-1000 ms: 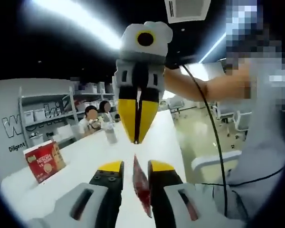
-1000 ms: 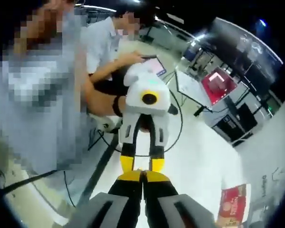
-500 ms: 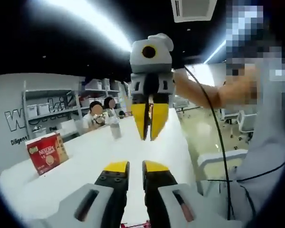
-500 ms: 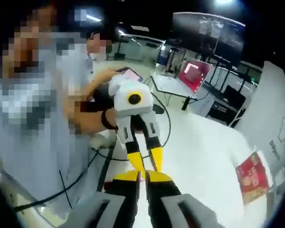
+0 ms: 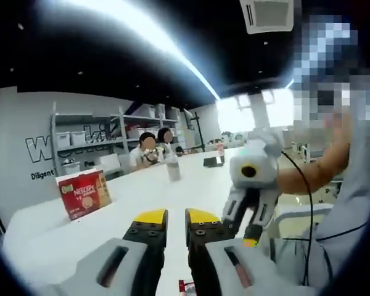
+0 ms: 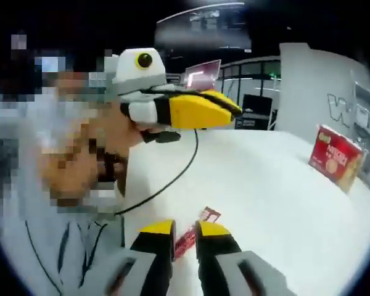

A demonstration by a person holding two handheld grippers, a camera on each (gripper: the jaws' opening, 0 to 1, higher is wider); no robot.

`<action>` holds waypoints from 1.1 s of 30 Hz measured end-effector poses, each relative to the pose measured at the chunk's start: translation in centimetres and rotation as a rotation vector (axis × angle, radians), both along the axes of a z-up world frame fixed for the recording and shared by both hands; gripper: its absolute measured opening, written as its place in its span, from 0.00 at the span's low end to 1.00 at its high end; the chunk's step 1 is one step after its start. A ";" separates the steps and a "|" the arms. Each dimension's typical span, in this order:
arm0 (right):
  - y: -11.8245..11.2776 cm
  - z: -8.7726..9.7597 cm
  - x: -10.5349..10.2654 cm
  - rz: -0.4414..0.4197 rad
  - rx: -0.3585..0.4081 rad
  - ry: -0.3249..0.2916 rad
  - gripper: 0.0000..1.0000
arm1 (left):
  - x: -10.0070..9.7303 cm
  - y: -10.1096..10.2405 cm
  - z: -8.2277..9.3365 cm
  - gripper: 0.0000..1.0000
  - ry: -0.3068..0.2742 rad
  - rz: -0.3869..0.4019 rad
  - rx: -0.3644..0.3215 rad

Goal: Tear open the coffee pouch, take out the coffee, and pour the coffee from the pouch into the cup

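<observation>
In the right gripper view the right gripper (image 6: 184,229) rises from the bottom edge with its yellow-tipped jaws pinched on the coffee pouch (image 6: 192,231), a thin red sachet. The pouch runs lengthwise out from between the jaws, pointing up and to the right in that view, and its far end has a white printed edge that hangs above the white table (image 6: 277,185). Its lower end is hidden between the jaws.

The left gripper (image 6: 225,111) crosses the upper part of the same view, lying sideways with its yellow jaws pointing right and closed together; nothing shows between them. A black cable (image 6: 166,182) trails from it down toward the person's shirt.

In the left gripper view the left gripper's (image 5: 176,217) own jaws stand nearly together with a narrow gap. A small red scrap (image 5: 186,287) sits at the bottom edge beside them; whether they hold it cannot be told. The right gripper (image 5: 253,234) hangs at right, pointing downward. A red Nescafe box (image 5: 84,193) stands on the table at left, and a bottle (image 5: 172,168) farther back.
</observation>
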State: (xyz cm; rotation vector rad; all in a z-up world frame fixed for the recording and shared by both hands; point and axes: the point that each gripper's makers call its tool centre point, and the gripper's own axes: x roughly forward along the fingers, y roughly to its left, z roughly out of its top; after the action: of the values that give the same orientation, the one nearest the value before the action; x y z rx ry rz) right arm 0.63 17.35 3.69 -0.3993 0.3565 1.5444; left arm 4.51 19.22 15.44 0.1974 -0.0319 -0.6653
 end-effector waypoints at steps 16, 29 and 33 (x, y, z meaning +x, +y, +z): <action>0.1 -3.0 0.4 -0.137 0.038 0.039 0.02 | -0.6 -0.3 0.2 0.14 -0.024 0.006 0.047; 0.2 -3.2 -0.6 -0.138 -0.005 0.035 0.22 | -0.4 0.0 0.4 0.14 -0.026 0.019 0.038; 0.4 -4.0 -0.5 -0.151 -0.024 0.049 0.14 | -0.7 0.1 0.6 0.14 -0.032 0.022 0.043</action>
State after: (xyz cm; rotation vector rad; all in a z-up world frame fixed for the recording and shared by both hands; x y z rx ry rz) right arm 0.18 17.79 -0.33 -0.3460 0.4336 1.4057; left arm 3.85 19.31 16.00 0.2491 -0.0466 -0.6417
